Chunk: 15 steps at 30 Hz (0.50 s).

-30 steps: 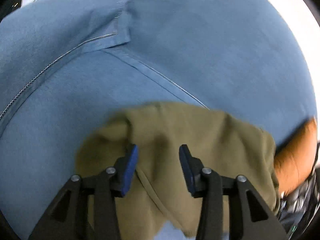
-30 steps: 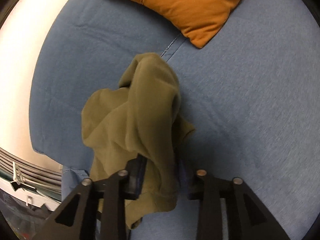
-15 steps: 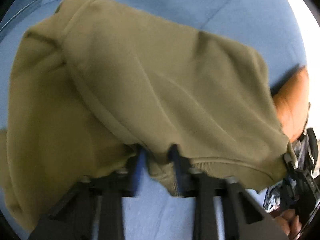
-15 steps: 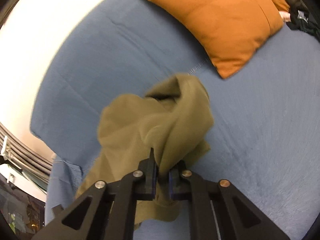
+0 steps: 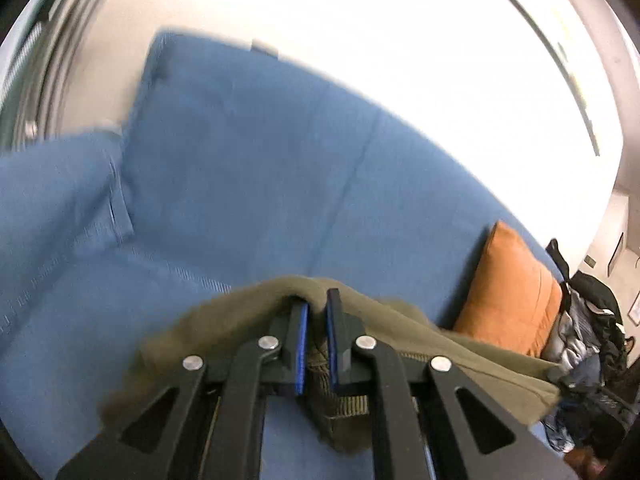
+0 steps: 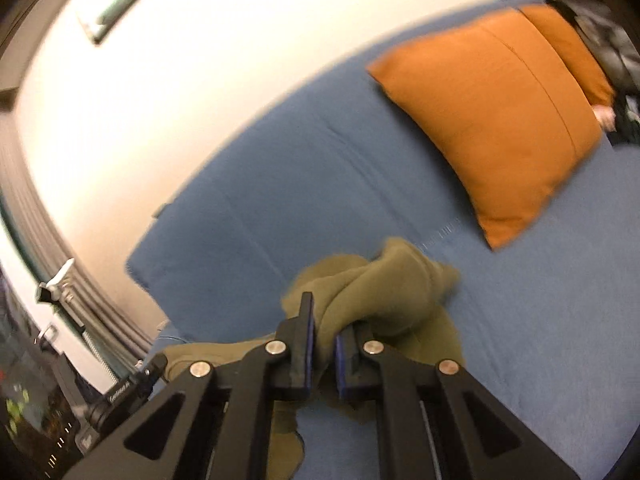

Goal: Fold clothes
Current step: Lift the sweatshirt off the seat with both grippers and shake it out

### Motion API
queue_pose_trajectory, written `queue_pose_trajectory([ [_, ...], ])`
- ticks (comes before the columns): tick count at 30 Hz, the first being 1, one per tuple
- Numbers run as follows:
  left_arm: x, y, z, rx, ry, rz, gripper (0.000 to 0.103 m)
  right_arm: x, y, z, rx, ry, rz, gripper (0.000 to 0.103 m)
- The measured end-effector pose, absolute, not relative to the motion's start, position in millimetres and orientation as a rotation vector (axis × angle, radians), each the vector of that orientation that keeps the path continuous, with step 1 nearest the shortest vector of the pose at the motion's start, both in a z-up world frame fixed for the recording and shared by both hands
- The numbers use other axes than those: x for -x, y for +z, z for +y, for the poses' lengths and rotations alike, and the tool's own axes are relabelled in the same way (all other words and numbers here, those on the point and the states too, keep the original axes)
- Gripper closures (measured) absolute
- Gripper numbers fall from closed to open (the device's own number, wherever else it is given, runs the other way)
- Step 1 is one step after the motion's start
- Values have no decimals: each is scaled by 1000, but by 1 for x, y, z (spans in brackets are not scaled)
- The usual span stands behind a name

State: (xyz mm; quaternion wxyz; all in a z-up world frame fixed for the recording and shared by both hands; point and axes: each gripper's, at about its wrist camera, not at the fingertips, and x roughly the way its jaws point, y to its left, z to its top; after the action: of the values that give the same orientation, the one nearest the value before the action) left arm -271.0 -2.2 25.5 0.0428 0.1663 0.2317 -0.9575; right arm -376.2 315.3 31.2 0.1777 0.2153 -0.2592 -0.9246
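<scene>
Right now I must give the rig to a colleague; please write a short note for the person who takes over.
Left gripper: shut on the olive garment; its jaws have just been closing.
Right gripper: shut on another part of the same garment.
The garment hangs bunched between both grippers over the blue sofa, near the orange cushion.
Done: both grasps.
Left: spread it flat on the sofa, then fold; no fold is visible yet.

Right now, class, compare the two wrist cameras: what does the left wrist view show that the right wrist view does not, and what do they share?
Only the left wrist view shows the sofa's armrest and the garment's ribbed hem. Only the right wrist view shows the window blind and the cushion's full face. Both show the blue sofa, the orange cushion, and the olive garment pinched between closed fingers: left gripper, right gripper.
</scene>
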Motion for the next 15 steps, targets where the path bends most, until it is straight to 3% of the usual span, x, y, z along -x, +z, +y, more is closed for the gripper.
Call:
queue_pose_trajectory([
  [11,204,98,13,61,-3042,393,95,261,120,277,138,-2926,-347,96],
  [15,224,83,4,-146,-3049,430,95,288,107,273,-42,-2990,-301,96],
])
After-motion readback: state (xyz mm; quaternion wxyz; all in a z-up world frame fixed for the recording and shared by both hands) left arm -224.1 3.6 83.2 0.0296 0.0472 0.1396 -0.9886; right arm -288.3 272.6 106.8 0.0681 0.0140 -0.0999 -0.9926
